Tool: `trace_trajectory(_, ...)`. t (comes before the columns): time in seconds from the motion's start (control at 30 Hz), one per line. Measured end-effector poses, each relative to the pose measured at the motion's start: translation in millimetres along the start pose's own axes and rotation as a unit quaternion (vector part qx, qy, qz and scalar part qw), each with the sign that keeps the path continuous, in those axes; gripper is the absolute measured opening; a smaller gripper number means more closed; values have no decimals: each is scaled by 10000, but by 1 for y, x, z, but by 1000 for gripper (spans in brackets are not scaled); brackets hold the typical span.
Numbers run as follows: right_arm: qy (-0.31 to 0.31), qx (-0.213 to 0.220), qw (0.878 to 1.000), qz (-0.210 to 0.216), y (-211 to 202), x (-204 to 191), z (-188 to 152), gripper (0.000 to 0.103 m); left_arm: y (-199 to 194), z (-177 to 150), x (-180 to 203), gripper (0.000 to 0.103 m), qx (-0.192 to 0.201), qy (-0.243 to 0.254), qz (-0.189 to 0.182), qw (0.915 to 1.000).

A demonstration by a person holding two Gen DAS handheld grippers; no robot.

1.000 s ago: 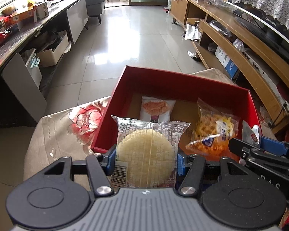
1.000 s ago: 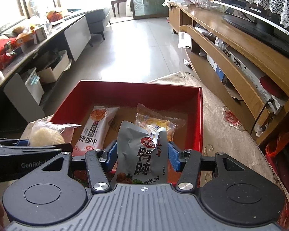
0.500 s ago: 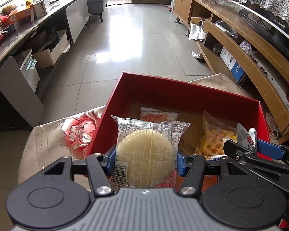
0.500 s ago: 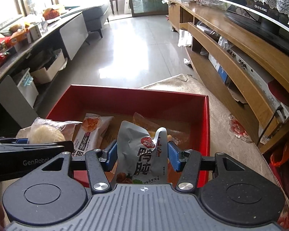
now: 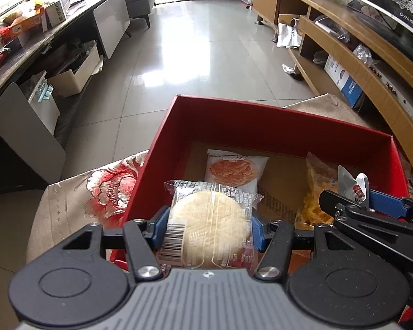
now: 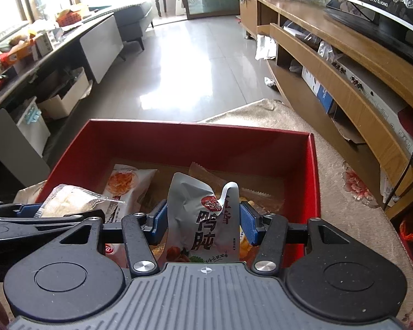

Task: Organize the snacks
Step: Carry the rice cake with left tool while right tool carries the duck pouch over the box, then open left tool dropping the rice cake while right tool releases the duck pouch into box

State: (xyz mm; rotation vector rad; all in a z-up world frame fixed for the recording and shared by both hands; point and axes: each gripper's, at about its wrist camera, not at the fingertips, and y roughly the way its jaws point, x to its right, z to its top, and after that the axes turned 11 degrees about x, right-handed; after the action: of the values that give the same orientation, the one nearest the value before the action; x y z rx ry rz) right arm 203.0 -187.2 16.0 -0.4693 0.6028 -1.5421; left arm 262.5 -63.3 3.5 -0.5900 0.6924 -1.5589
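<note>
The left gripper point(image 5: 209, 227) held a round wafer cake packet point(image 5: 210, 224) above the red box's point(image 5: 261, 126) near left corner. The right gripper point(image 6: 203, 221) pinched a silver duck gizzard pouch point(image 6: 203, 214) beside it. The slippery packets could slide out, or both claws might bump.

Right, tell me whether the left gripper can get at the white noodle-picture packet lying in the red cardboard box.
Probably not yet: the left gripper is shut on a round wafer pack, though the noodle packet lies uncovered ahead.
</note>
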Motion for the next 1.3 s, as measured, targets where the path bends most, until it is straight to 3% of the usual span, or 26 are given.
trace_trajectory(0.87, -94, -59, 9999, -76, 7, -1, -3, 63, 7, -3, 5, 60, -121, 57, 52, 9999)
trace_trajectory(1.3, -3, 115, 9998, -161, -10, 6, 7, 70, -12, 3, 5, 67, 107, 108, -21, 9999)
